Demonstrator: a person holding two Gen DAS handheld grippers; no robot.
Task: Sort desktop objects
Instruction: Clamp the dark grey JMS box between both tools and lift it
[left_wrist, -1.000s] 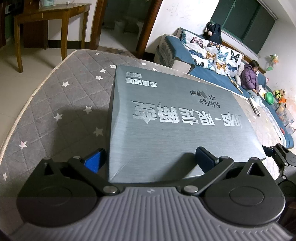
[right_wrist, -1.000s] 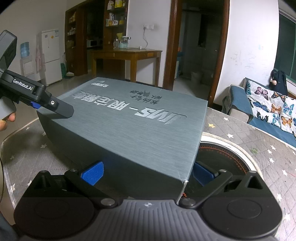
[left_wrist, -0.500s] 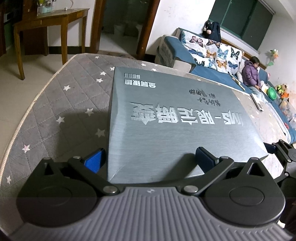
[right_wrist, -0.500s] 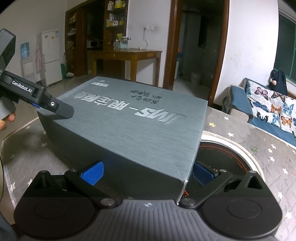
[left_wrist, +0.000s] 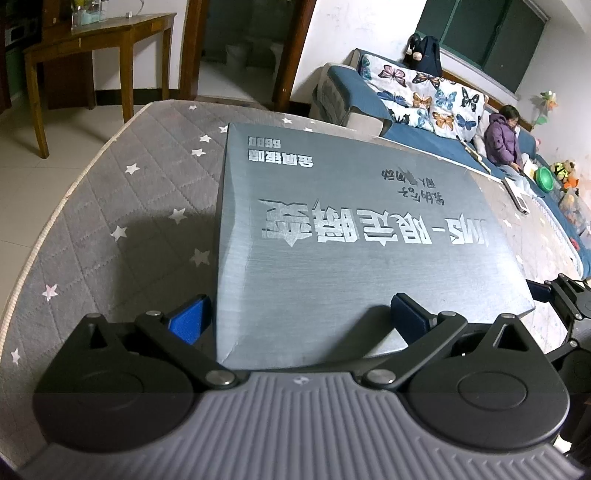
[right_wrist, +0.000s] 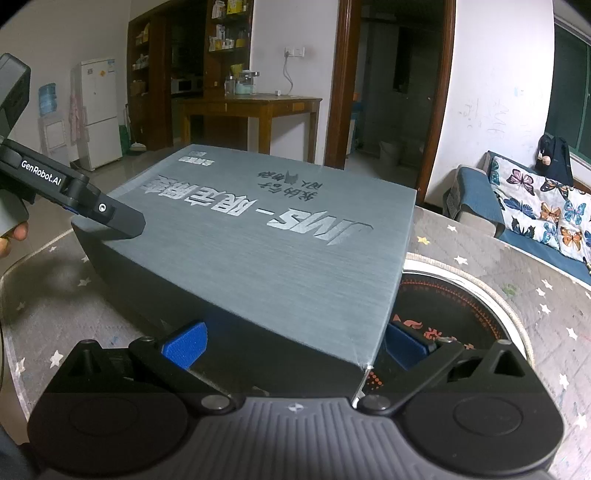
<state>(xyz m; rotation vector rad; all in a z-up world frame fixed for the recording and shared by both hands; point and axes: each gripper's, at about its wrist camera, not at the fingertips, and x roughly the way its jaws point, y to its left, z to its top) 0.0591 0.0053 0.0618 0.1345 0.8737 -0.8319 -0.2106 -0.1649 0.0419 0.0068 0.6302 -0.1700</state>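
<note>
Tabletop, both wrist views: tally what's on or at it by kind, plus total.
Grey box: 1
Round black hotplate: 1
White remote-like item, far edge: 1
Handheld tools, left tool and right tool: 2
Total: 5

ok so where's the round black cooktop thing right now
In the right wrist view the cooktop sits low on the right, set into the star-patterned table cover and partly hidden behind the grey box.

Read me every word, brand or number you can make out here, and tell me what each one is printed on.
"GenRobot.AI": white, on the left tongs.
"JWS": large silver letters on the grey box lid, seen upside down.
"6600": small digits near the lid's far edge, probably.
Chinese characters on the lid: too distorted to read.
</note>
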